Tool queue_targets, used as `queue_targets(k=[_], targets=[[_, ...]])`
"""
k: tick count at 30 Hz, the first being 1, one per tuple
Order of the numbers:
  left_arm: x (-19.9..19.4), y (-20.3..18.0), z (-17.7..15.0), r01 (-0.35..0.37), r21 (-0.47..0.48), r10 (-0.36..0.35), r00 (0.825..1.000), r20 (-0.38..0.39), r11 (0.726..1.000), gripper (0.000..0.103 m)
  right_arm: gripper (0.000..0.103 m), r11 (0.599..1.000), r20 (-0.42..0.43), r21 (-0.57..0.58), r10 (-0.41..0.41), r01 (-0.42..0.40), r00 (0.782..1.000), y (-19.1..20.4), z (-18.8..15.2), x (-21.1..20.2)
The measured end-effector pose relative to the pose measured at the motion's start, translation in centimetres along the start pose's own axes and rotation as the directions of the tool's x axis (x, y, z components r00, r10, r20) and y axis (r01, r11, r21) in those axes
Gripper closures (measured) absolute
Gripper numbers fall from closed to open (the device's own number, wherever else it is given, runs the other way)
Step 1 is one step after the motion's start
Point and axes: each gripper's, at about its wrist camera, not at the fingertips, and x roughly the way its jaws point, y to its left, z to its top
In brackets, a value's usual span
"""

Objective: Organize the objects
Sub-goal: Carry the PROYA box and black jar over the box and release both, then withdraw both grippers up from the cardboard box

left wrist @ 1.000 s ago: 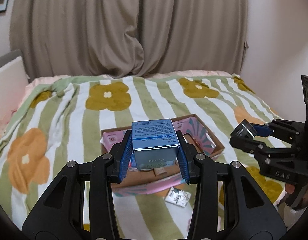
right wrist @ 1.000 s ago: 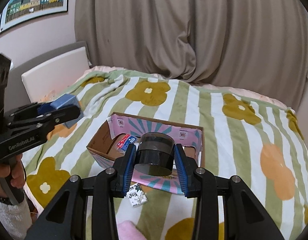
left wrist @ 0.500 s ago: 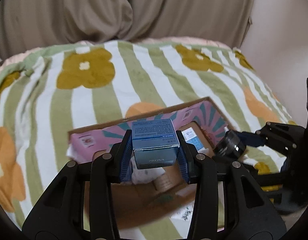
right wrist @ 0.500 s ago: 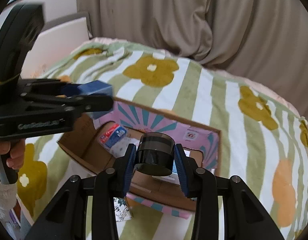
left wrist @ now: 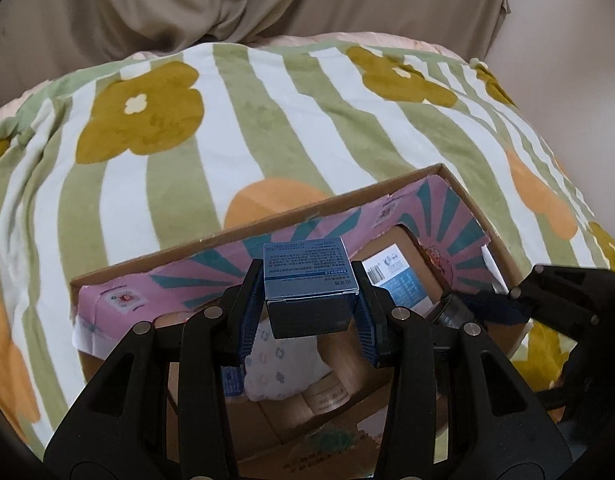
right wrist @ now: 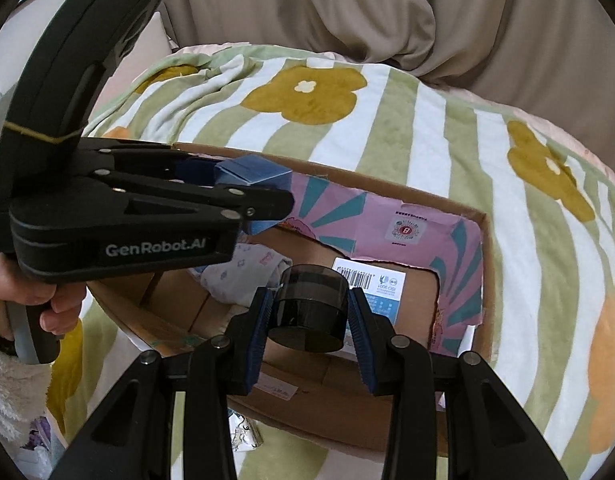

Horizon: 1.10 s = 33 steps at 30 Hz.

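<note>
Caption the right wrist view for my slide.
Right gripper holds a dark jar over the cardboard box.

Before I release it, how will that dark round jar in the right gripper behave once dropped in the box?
The dark round jar looks rigid with glossy walls, probably slippery. Its round side may let it roll if it lands tilted on the white cloth in the cardboard box. Likely lands hard.

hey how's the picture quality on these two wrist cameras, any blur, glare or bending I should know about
Left wrist view: heavy fisheye bending, dark corners; the blue box in the left gripper is sharp, its front face shadowed. Right wrist view: same curved edges; the dark jar in the right gripper is crisp, soft even light, no strong glare on the cardboard box.
</note>
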Motion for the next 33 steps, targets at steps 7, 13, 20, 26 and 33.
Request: queue_targets(k=[7,13,20,26,33], targets=[[-1.8,0.1,1.0,-0.066,-0.027,0.068,0.995,0.074,0.997,0.0,0.017,0.995,0.053,-0.094,0.035,-0.03,0.998,0.8,-1.1,-0.8],[-4.1,0.0,1.5,-0.079,-0.03,0.082,0.991,0.11,0.996,0.0,0.017,0.996,0.079,-0.086,0.032,-0.025,0.996,0.4,-2.5,-2.1],[-5.8,-1.5,0.2,-0.096,0.009,0.094,0.987,0.132,0.995,0.0,0.017,0.997,0.096,-0.075,0.029,-0.022,0.995,0.5,-2.7,-3.1],[-8.3,-2.1,-0.3,-0.092,0.003,0.091,0.983,0.16,0.996,0.0,0.017,0.996,0.118,-0.086,0.035,-0.025,0.992,1.2,-2.9,-4.6],[-13.3,-2.7,-1.5,-0.092,-0.028,0.096,0.969,0.228,0.995,0.0,0.017,0.995,0.177,-0.098,0.026,-0.009,0.984,2.1,-3.3,-8.0]])
